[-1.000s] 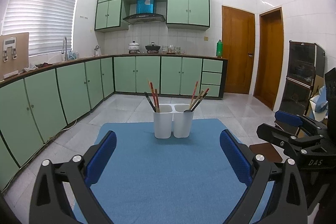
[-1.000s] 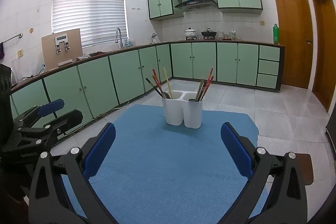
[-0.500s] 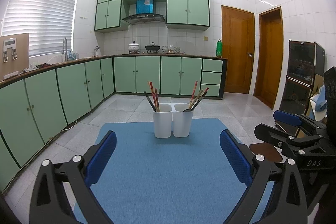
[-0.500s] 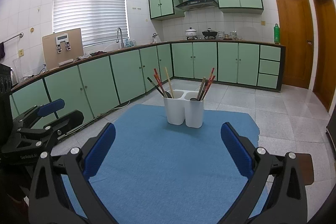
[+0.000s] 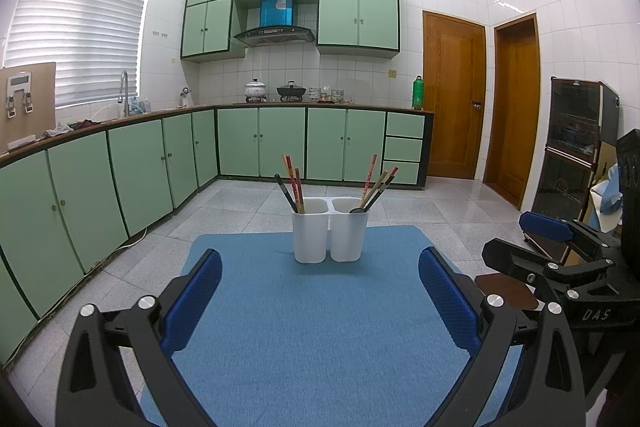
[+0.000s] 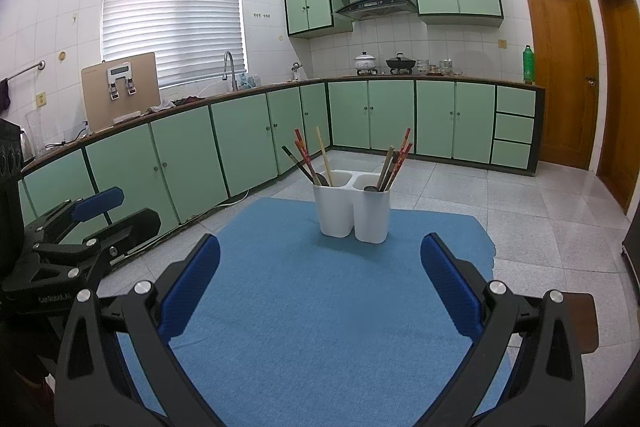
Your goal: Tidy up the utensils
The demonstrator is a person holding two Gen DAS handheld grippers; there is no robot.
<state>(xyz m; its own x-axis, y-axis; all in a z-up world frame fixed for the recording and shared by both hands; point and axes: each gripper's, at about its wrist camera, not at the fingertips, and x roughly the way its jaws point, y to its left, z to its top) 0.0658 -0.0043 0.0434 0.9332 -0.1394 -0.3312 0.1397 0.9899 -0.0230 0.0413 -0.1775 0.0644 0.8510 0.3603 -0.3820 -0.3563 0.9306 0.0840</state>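
The left gripper [image 5: 320, 301] is standing wide open over the blue mat [image 5: 320, 327], holding nothing. The right gripper [image 6: 320, 291] is likewise spread fully apart and empty. Each is appearing at the side of the other's view: the right one carries the lettering "DAS", the left one a partly legible "CanRobot.AI".

Ahead of both grippers, near the mat's far edge, the white twin holder [image 5: 330, 231] is standing upright. Its two cups are touching each other. In the left cup, chopsticks [image 6: 308, 159] are leaning leftward; red ones carry printed characters too small to read. In the right cup, more chopsticks [image 6: 398, 163] are leaning rightward beside a dark spoon [image 6: 371, 188].

Beyond the holder, green cabinets [image 5: 280, 143] are lining the wall.
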